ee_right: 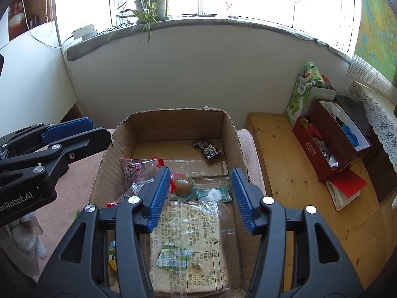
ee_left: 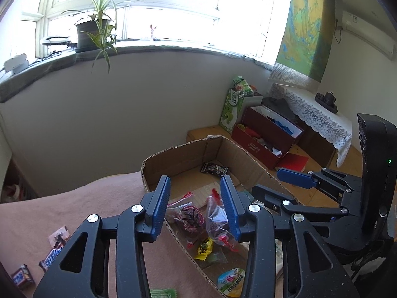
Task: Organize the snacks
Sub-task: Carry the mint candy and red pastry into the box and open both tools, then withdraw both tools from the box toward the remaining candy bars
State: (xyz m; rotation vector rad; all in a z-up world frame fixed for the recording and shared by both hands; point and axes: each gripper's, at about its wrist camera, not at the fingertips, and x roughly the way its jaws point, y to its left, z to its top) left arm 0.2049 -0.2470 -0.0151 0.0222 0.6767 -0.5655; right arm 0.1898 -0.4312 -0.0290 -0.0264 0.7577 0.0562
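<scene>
1. Two claws hovered over the cardboard box (ee_right: 230, 126); our left claw (ee_left: 196, 208) and right claw (ee_right: 201, 198) both stood released, nothing between the pads.
2. The bread packet (ee_right: 188, 245) lay in the box's near end, below the right claw.
3. We judged it light, soft and crushable, its film slippery; take it gently by an edge.
4. Chocolate bars (ee_left: 52, 258) waited outside on the pink blanket (ee_left: 74, 213).

Materials and finishes at the snack box.
The cardboard box (ee_right: 181, 124) was matt, raw-edged corrugated board; the bread packet (ee_right: 191, 243) and clear candy bags (ee_left: 198, 218) were glossy plastic film. Gripper pads (ee_right: 161, 193) were ribbed blue plastic (arms matt black, silver rivets). The blanket (ee_left: 74, 213) looked napped; the bench (ee_right: 285, 164) was smooth wood.
</scene>
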